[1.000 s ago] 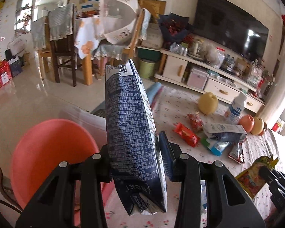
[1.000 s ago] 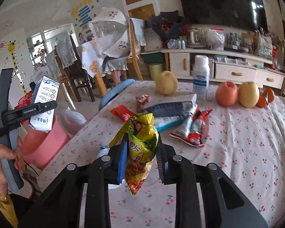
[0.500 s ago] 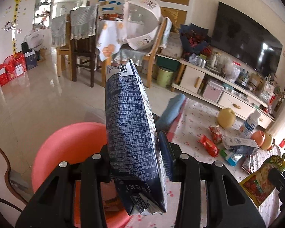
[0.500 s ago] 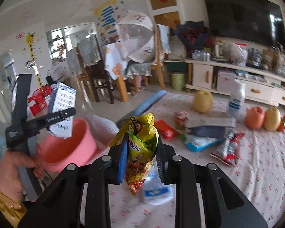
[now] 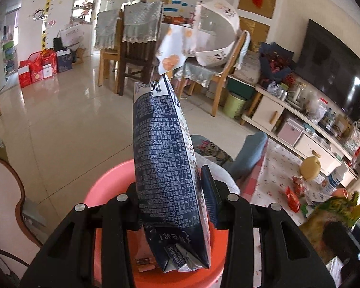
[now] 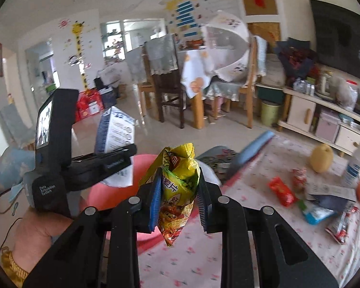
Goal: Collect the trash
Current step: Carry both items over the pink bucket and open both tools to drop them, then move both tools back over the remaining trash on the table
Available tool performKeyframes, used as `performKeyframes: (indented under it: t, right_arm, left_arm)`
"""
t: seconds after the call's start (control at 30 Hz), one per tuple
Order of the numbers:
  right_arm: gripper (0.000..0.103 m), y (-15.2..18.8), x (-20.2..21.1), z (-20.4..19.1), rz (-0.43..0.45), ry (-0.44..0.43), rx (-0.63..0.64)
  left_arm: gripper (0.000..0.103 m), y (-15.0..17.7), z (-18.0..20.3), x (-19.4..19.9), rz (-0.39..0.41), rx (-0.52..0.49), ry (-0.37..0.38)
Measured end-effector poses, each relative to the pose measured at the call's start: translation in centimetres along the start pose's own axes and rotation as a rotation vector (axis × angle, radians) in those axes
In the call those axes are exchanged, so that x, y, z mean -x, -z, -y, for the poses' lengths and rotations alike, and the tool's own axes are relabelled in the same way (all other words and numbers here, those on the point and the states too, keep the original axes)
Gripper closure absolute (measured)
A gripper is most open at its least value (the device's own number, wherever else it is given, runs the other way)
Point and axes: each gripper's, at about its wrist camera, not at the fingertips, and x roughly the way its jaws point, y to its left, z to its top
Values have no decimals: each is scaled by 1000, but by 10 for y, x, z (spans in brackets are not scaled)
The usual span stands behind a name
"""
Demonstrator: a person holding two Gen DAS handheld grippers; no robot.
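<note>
My left gripper (image 5: 172, 204) is shut on a dark blue printed snack bag (image 5: 164, 163), held upright right above a pink plastic basin (image 5: 108, 189). The basin also shows in the right wrist view (image 6: 115, 192), with the left gripper (image 6: 122, 158) and the blue bag (image 6: 116, 132) over it. My right gripper (image 6: 180, 192) is shut on a crumpled yellow-green snack bag (image 6: 178, 187), held above the table's left edge beside the basin. That bag shows at the right edge of the left wrist view (image 5: 333, 216).
The flowered tablecloth (image 6: 240, 216) carries red wrappers (image 6: 282, 190), a blue-white packet (image 6: 318, 213), a dark bag (image 6: 333, 198), a white bottle (image 6: 356, 165) and fruit (image 6: 321, 158). A blue-grey chair back (image 5: 249, 153) stands next to the basin. Dining chairs and a TV cabinet stand beyond.
Both grippers have swung left, away from the table's middle. The blue bag now hangs over the basin's middle, and the yellow bag has come closer to the basin.
</note>
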Motion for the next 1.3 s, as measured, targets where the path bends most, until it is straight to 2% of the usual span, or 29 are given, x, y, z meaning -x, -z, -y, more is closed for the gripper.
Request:
performKeyframes:
  t: [0.23, 0.33, 0.37, 0.4, 0.43, 0.47, 0.57, 0.6, 0.63, 0.8, 1.3]
  right_arm:
    - [75, 1, -41, -24, -59, -51, 23]
    - [68, 6, -61, -27, -113, -54, 15]
    - [54, 8, -64, -25, -127, -55, 7]
    - [35, 11, -65, -23, -130, -50, -9]
    - [25, 12, -64, -21, -122, -43, -18]
    - [13, 14, -60, -19, -110, -34, -26]
    - [12, 18, -51, -13, -94, 7, -25]
    - [10, 20, -47, -10, -91, 34, -17]
    - [9, 21, -45, -9, -89, 52, -12]
    - [9, 31, -33, 7, -77, 104, -17]
    - [9, 49, -8, 49, -84, 152, -116]
  left_arm:
    - [62, -2, -16, -5, -10, 33, -18]
    - [60, -3, -18, -7, -10, 28, -46]
    - [57, -3, -18, -8, -12, 22, -54]
    - [46, -3, -17, -8, -15, 18, -59]
    - [32, -3, -17, -8, -14, 13, -72]
    - [28, -3, -17, -8, -11, 8, -81]
    - [24, -4, -11, -5, 1, -17, -90]
    - [15, -3, -10, -5, 2, -20, -89]
    - [12, -3, -9, -4, 6, -23, -88]
    - [11, -4, 2, -1, 19, -51, -79]
    - [9, 2, 40, -7, 1, -144, -73]
